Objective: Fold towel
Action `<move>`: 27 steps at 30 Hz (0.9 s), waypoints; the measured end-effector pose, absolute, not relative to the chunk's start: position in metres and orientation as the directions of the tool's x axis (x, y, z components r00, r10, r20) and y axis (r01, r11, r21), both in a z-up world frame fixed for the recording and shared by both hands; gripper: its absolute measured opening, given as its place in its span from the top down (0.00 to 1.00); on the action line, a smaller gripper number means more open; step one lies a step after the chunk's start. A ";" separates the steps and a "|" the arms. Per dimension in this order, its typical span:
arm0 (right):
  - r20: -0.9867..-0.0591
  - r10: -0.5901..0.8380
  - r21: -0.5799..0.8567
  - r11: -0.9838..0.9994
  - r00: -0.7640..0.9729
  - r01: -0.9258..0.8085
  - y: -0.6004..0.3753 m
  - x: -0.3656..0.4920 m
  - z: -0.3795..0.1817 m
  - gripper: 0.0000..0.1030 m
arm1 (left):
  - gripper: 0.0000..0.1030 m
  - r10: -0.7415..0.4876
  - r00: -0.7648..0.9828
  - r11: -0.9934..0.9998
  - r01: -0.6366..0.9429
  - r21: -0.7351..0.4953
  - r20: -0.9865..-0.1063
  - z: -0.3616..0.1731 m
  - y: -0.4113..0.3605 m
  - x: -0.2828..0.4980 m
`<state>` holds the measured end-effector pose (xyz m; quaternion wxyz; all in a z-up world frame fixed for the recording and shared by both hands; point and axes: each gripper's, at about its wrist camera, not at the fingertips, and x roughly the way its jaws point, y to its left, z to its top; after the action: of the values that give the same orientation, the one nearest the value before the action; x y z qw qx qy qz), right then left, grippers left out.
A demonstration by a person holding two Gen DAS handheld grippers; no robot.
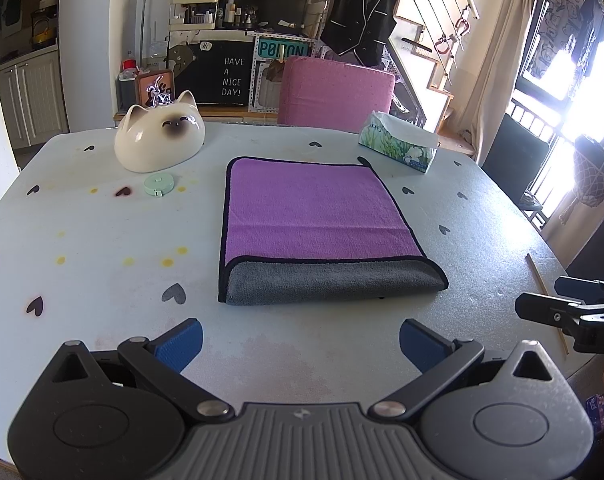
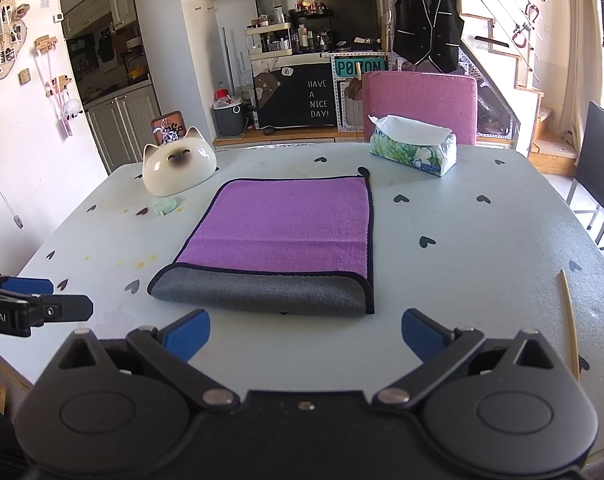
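A purple towel (image 1: pixel 314 212) with black trim lies flat on the pale table (image 1: pixel 101 240), folded over so a grey strip of its underside (image 1: pixel 330 282) shows along the near edge. It also shows in the right wrist view (image 2: pixel 285 228). My left gripper (image 1: pixel 299 342) is open and empty, just short of the towel's near edge. My right gripper (image 2: pixel 306 338) is open and empty, also just short of the near edge. Each gripper shows at the side of the other's view, the right one (image 1: pixel 574 312) and the left one (image 2: pixel 33 308).
A cat-shaped ceramic dish (image 1: pixel 159 138) and a round green tape measure (image 1: pixel 159 183) sit at the far left. A tissue pack (image 1: pixel 400 144) lies at the far right. A thin wooden stick (image 2: pixel 569 312) lies near the right edge. A pink chair (image 1: pixel 336 88) stands behind the table.
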<state>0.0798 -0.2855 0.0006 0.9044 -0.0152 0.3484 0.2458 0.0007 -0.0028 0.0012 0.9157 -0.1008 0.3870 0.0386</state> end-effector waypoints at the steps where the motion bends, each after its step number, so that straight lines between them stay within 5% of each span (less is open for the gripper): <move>1: -0.638 0.434 0.144 0.879 0.637 -0.455 -0.286 0.080 0.001 0.01 | 0.00 -0.007 0.698 0.977 -0.149 -0.155 -0.716 0.001 -0.003 0.001; 27: -0.637 0.435 0.144 0.878 0.636 -0.456 -0.285 0.079 0.001 0.01 | 0.00 -0.006 0.700 0.977 -0.149 -0.155 -0.714 0.003 -0.002 0.001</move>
<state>0.0789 -0.2850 0.0005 0.9044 -0.0154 0.3480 0.2462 0.0007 -0.0018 0.0034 0.9163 -0.1010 0.3855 0.0390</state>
